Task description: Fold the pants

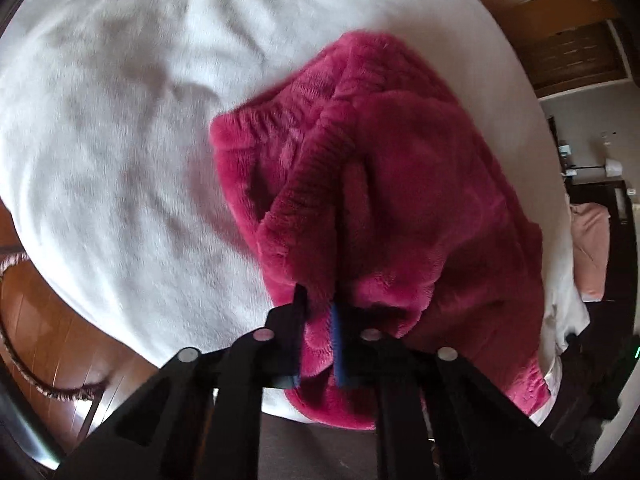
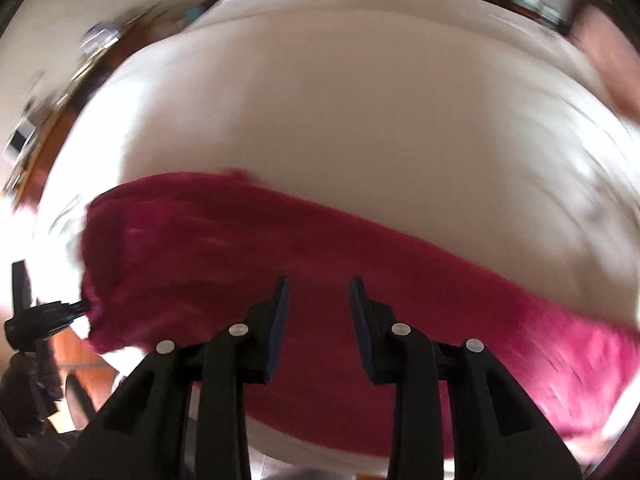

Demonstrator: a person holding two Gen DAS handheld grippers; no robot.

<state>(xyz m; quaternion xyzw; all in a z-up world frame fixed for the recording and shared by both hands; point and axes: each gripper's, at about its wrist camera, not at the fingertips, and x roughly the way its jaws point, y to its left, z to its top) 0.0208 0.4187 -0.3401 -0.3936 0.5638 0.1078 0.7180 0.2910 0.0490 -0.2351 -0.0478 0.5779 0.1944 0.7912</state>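
Note:
The pants (image 1: pixel 384 184) are fuzzy magenta fleece, bunched on a white blanket (image 1: pixel 120 152). My left gripper (image 1: pixel 318 300) is shut on a ribbed fold of the pants and holds it lifted, cloth draping over the fingers. In the right wrist view the pants (image 2: pixel 248 264) lie as a long band across the white blanket (image 2: pixel 360 120); the view is motion-blurred. My right gripper (image 2: pixel 319 284) is open and empty just above the pants. The left gripper shows at the pants' left end in the right wrist view (image 2: pixel 84 308).
Wooden floor (image 1: pixel 52 340) lies beyond the blanket's near left edge. Wooden furniture (image 1: pixel 560 20) stands at the far right, with a pink cloth (image 1: pixel 592 248) and dark shelf at the right. Blurred clutter (image 2: pixel 60 92) sits far left in the right wrist view.

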